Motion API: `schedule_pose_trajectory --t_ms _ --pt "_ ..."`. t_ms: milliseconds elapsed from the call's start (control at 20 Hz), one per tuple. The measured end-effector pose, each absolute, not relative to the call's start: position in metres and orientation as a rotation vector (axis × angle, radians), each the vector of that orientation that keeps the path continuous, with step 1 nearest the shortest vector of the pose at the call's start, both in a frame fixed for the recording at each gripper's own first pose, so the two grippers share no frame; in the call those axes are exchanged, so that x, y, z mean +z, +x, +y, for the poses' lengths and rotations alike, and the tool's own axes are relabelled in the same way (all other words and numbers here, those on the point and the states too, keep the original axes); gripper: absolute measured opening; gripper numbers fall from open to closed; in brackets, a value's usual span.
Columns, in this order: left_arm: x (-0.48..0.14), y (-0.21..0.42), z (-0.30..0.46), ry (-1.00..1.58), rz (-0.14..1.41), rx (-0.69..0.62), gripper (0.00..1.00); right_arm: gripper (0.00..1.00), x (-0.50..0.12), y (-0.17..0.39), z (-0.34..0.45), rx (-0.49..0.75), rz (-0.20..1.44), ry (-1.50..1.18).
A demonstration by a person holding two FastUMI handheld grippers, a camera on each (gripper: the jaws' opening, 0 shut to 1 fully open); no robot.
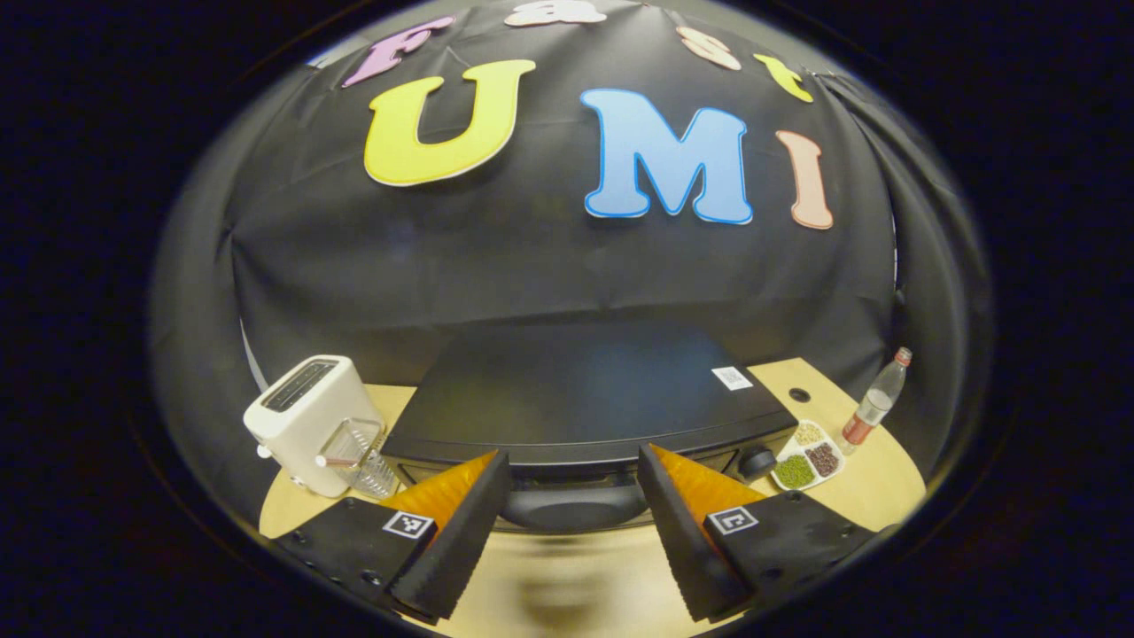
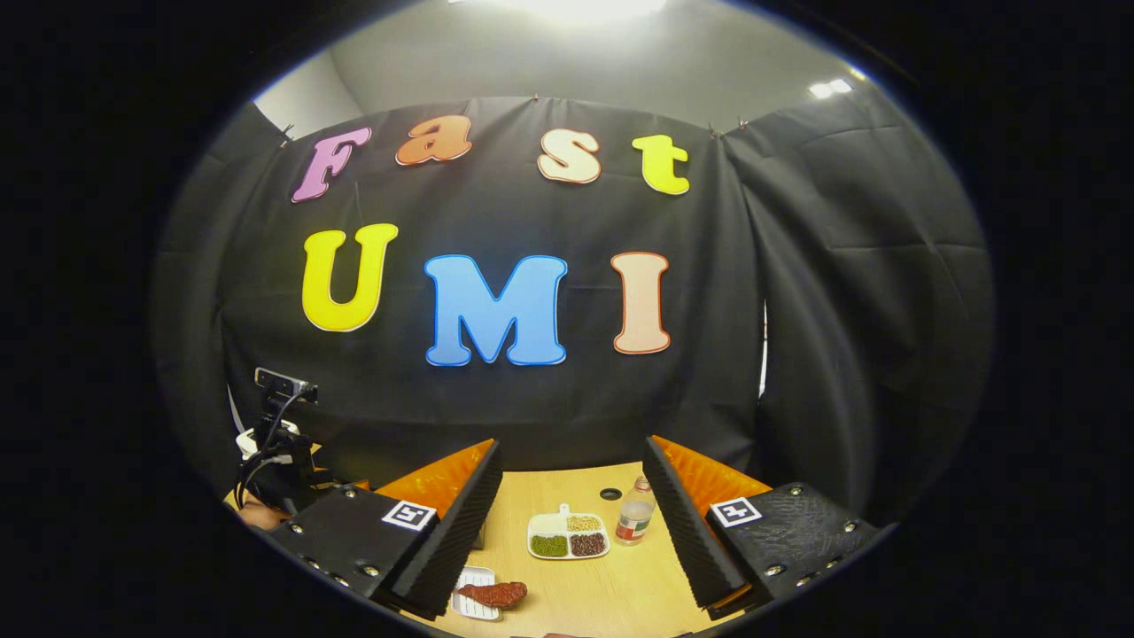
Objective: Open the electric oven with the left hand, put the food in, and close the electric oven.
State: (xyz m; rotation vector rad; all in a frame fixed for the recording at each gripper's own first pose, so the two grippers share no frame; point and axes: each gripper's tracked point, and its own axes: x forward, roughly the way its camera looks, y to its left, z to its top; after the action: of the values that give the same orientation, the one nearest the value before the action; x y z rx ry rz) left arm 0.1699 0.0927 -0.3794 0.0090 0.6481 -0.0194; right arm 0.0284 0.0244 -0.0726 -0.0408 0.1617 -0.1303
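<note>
Status: task barely begun, by my read.

Left hand-held gripper (image 1: 574, 496): fingers wide apart, holding nothing. It sits just in front of the black box-shaped electric oven (image 1: 585, 399), and the oven's dark rounded door handle (image 1: 574, 507) lies between the two fingers, low at the front edge. I can't tell whether either finger touches it. Door looks closed; no gap visible, though the left gripper view sees mostly the oven's top.

Right hand-held gripper (image 2: 571, 523): fingers also apart, empty, hovering over the light wooden worktop (image 2: 620, 585). The food, a reddish-brown slab on a small white ribbed plate (image 2: 474, 602), lies on the worktop near its left finger, not gripped. The food (image 2: 496, 592) is well outside the oven.

Other items:
- white sectioned dish of green, brown and pale beans (image 2: 568, 537)
- clear plastic bottle with red label (image 2: 634, 516) just beside the dish
- white two-slot toaster (image 1: 306, 421) left of the oven, with a clear ribbed container (image 1: 359, 456) touching or just beside it

Done: left approach to the handle, more or less.
Left to do:
- clamp the handle and pull the door open
- pick up the food and place it inside
- close the door
</note>
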Motion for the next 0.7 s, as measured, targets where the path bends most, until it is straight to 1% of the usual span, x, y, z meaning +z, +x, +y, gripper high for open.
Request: schedule_pose_trajectory --t_ms 50,150,250,300,350,400,500,550,600,650,700 --pt "-0.386 0.171 0.093 0.009 0.664 -0.026 0.99 0.97 -0.073 0.030 0.024 -0.133 0.164 -0.039" --pt "-0.401 0.168 0.093 0.020 0.706 -0.030 0.94 0.97 -0.074 0.032 0.024 -0.138 0.166 -0.045" --pt "-0.400 0.172 0.097 0.036 0.689 -0.017 1.00 0.97 -0.073 0.032 0.026 -0.138 0.165 -0.051" --pt "-0.399 0.172 0.096 0.042 0.682 -0.015 0.95 0.97 -0.072 0.033 0.027 -0.136 0.162 -0.053" --pt "-0.399 0.172 0.097 0.047 0.680 -0.014 0.95 0.97 -0.071 0.033 0.029 -0.133 0.161 -0.055" --pt "-0.398 0.172 0.097 0.040 0.681 -0.011 0.92 0.97 -0.071 0.033 0.032 -0.128 0.161 -0.055" --pt "-0.398 0.169 0.097 0.006 0.696 -0.001 1.00 0.97 -0.068 0.032 0.036 -0.118 0.153 -0.057" --pt "-0.398 0.166 0.097 0.009 0.699 -0.003 0.96 0.97 -0.066 0.032 0.038 -0.111 0.149 -0.056" --pt "-0.397 0.164 0.097 0.018 0.702 -0.007 1.00 0.97 -0.066 0.031 0.040 -0.106 0.146 -0.057" --pt "-0.399 0.162 0.097 0.019 0.704 -0.007 0.96 0.97 -0.064 0.031 0.040 -0.103 0.143 -0.059" --pt "-0.399 0.159 0.096 0.012 0.707 -0.006 0.95 0.97 -0.063 0.030 0.042 -0.098 0.139 -0.059"
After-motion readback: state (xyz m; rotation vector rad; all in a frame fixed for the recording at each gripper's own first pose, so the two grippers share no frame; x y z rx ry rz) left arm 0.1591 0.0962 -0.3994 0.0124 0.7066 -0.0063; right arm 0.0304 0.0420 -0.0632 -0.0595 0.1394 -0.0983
